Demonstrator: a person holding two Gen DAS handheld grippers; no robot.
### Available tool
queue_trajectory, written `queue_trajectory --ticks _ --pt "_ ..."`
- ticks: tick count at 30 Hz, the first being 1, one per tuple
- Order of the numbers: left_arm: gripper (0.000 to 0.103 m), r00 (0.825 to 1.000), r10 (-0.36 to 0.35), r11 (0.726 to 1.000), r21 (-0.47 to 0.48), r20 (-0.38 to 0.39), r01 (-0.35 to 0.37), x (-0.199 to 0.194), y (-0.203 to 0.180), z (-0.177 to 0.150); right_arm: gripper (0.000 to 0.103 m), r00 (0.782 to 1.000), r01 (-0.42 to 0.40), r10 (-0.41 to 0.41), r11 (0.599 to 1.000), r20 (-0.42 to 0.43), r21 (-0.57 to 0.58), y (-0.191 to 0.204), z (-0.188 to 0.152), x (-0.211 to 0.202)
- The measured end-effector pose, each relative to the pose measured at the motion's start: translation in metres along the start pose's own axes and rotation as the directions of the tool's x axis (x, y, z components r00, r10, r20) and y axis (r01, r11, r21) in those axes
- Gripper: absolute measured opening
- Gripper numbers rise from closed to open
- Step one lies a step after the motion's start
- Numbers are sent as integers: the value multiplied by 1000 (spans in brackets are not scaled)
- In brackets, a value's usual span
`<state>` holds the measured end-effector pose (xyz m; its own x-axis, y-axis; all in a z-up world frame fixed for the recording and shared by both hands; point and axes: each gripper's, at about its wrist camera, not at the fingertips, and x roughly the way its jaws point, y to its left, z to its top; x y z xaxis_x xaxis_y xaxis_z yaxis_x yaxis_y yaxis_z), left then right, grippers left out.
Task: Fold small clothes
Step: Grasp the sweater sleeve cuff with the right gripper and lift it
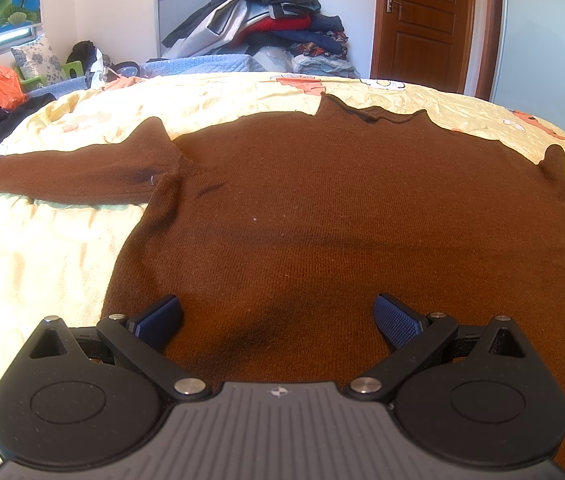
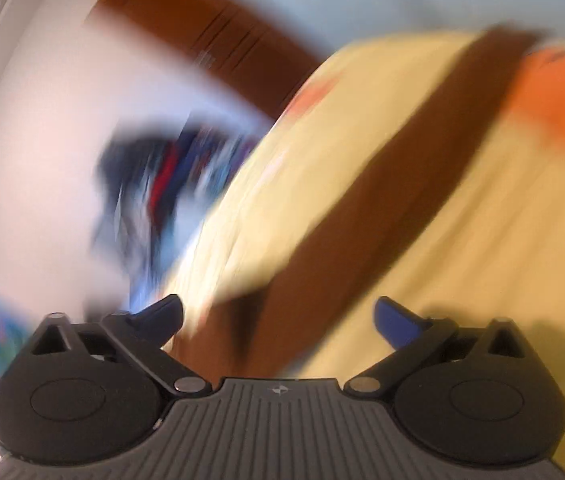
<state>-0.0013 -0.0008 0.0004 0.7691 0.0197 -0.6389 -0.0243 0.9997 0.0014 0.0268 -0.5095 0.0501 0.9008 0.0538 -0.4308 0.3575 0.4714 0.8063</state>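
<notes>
Sweater (image 1: pixel 342 208) lies flat on the yellow bed (image 1: pixel 34 248). Left gripper (image 1: pixel 278 320) and right gripper (image 2: pixel 278 320) are wide open, holding nothing.

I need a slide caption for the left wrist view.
Open left gripper above a brown sweater spread flat on a yellow bedsheet.

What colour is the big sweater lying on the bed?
Dark brown. The plain knitted sweater shows best in the left wrist view, spread flat on the pale yellow bedsheet.

Left tongs (image 1: pixel 277 316) and right tongs (image 2: pixel 278 316) both gape wide, gripping nothing.
</notes>
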Motion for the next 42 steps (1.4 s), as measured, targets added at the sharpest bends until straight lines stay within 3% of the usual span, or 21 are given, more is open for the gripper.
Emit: queue_trajectory --ticks 2,4,8,12,15,17,18,21,23,25,27,28,30,31,32,33,35,37,39,41,42 --pt "103 1000 1 1000 0 0 -1 0 0 0 74 988 112 -121 989 95 97 -26 39 -2" --pt "103 1000 0 1000 0 0 0 0 0 0 71 974 167 -188 973 124 161 -46 64 1" --pt "103 1000 0 1000 0 0 0 0 0 0 65 984 110 -139 966 113 234 -63 79 14" --pt "103 1000 -1 1000 0 0 1 0 0 0 64 985 115 -135 977 105 179 -55 82 28" --pt "103 1000 -1 1000 1 0 1 0 0 0 46 983 131 -149 979 107 159 -57 90 32" --pt "103 1000 -1 1000 1 0 1 0 0 0 24 980 140 -160 977 115 164 -64 92 37" --pt "103 1000 -2 1000 0 1 2 0 0 0 19 979 151 -171 975 114 162 -66 92 40" --pt "103 1000 -4 1000 -2 1 4 -1 0 0 14 971 153 -173 980 163 128 -53 83 33" --pt "103 1000 -5 1000 -5 2 5 -1 0 0 14 980 83 -86 996 181 25 -20 65 26" --pt "103 1000 -4 1000 -7 2 4 -1 0 0 14 991 2 18 990 133 -143 34 31 29" --pt "103 1000 -4 1000 -7 2 4 -1 1 0 14 987 -151 159 940 3 -305 97 -23 33" --pt "103 1000 -3 1000 -6 2 3 -1 0 0 16 974 -227 213 904 -78 -363 124 -52 35" --pt "103 1000 -1 1000 -4 1 1 -1 0 1 27 911 -402 308 811 -275 -425 171 -123 37" --pt "103 1000 -1 1000 -3 1 1 0 0 1 63 874 -466 323 766 -362 -442 187 -154 37" --pt "103 1000 -2 1000 -4 1 2 0 0 1 97 858 -491 315 736 -406 -466 196 -179 36" --pt "103 1000 -6 1000 -4 1 6 0 1 1 101 855 -501 321 711 -406 -493 198 -201 32" --pt "103 1000 -19 1000 -8 1 19 -2 3 1 90 849 -509 301 687 -435 -518 192 -229 28" --pt "103 998 -56 998 -22 -10 56 -5 7 4 88 840 -503 255 697 -478 -512 174 -244 29" --pt "103 989 -147 986 -79 -17 145 -8 12 13 88 868 -452 190 686 -459 -571 154 -255 21" --pt "103 964 -267 951 -164 -12 261 -6 16 31 88 898 -396 137 664 -418 -634 135 -262 14" --pt "103 946 -324 926 -209 -19 313 1 15 44 89 904 -377 118 671 -410 -638 127 -263 14"
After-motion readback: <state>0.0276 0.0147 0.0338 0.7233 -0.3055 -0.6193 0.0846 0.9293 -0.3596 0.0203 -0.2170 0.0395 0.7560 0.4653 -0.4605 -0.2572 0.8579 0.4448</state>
